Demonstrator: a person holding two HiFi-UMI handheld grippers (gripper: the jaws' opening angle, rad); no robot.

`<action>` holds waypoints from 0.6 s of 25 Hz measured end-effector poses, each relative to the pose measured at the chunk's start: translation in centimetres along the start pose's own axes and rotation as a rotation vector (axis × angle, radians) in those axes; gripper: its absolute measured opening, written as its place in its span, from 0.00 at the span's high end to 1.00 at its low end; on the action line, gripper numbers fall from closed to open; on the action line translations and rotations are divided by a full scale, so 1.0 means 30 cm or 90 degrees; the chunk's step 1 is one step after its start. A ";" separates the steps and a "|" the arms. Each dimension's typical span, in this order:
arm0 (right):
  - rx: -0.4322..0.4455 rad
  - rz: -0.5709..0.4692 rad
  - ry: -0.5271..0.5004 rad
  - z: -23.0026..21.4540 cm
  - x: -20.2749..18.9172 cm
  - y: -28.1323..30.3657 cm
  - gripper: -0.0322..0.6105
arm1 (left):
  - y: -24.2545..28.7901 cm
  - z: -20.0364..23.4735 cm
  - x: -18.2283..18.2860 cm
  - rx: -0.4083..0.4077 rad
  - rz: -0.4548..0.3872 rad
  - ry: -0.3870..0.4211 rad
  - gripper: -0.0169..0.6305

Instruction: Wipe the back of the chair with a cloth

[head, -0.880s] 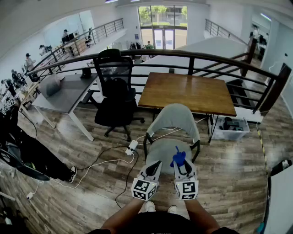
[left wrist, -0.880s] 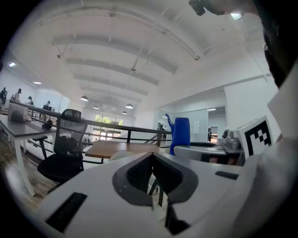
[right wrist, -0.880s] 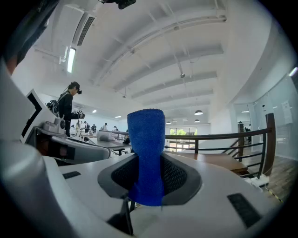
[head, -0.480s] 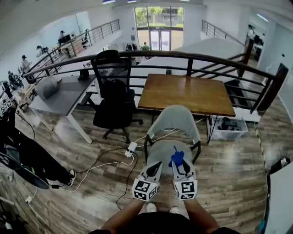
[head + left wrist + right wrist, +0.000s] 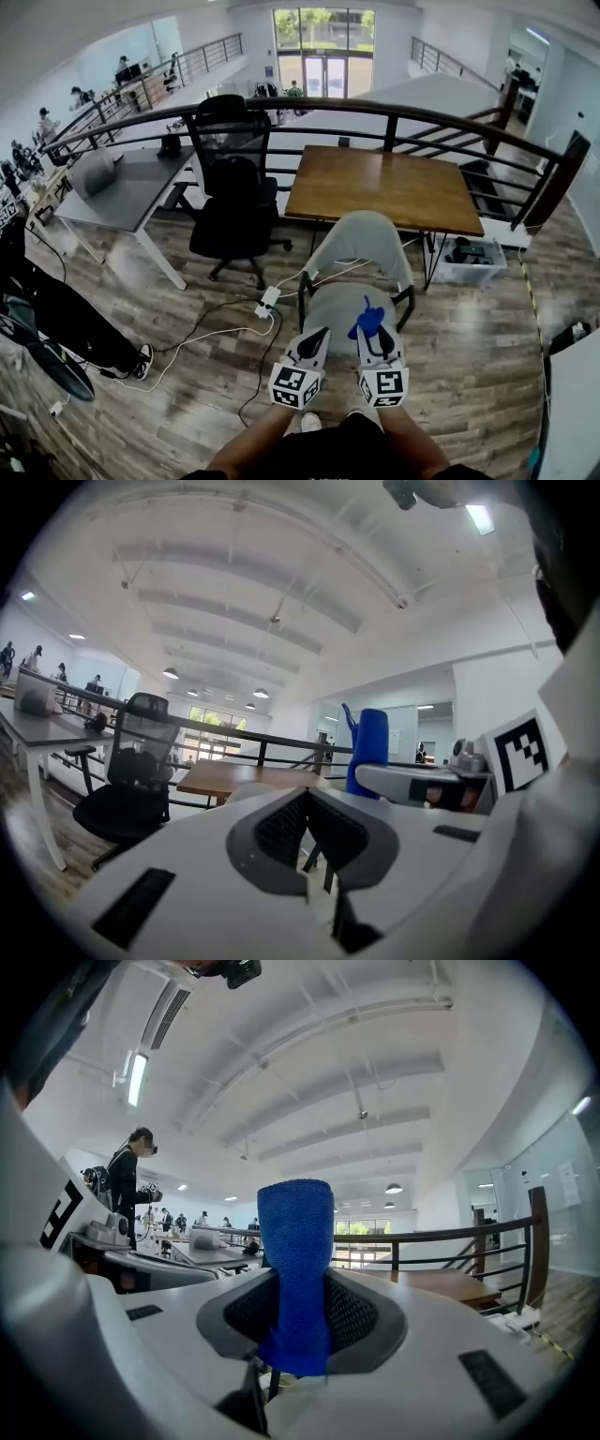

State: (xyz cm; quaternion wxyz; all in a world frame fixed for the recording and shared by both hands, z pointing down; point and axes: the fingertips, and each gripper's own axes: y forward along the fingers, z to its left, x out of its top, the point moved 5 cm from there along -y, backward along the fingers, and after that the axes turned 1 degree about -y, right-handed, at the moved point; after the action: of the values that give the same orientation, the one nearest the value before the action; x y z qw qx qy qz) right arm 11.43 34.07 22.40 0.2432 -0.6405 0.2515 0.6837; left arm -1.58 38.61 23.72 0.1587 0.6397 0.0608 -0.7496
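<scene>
A grey chair (image 5: 356, 246) with a rounded back stands before me, tucked toward a wooden table (image 5: 386, 189). My right gripper (image 5: 373, 335) is shut on a blue cloth (image 5: 367, 321), which sticks up between the jaws over the chair's seat. The same blue cloth (image 5: 296, 1269) fills the gap between the jaws in the right gripper view. Beside it my left gripper (image 5: 314, 343) is shut with nothing in it. In the left gripper view the blue cloth (image 5: 367, 750) shows to the right, above the other gripper. Both grippers are held close to my body, short of the chair back.
A black office chair (image 5: 234, 202) stands left of the grey one, by a grey desk (image 5: 127, 192). White cables and a power strip (image 5: 269, 301) lie on the wood floor. A dark railing (image 5: 394, 117) runs behind the table; a plastic box (image 5: 469, 258) sits at its right.
The view has shifted slightly; both grippers and the blue cloth have stayed together over the seat, hardly moving.
</scene>
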 end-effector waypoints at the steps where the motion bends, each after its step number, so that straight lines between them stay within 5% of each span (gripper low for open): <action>1: -0.001 0.002 0.001 -0.003 -0.005 0.006 0.74 | 0.005 0.005 -0.005 -0.001 0.001 -0.001 0.97; 15: 0.031 0.019 0.001 -0.180 -0.036 0.219 0.74 | 0.258 0.082 0.028 0.018 0.011 0.009 0.97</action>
State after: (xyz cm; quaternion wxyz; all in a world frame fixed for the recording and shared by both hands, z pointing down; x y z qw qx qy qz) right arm 11.27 25.55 23.40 0.2480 -0.6311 0.2778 0.6804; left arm -1.57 30.46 24.18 0.1555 0.6477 0.0455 -0.7445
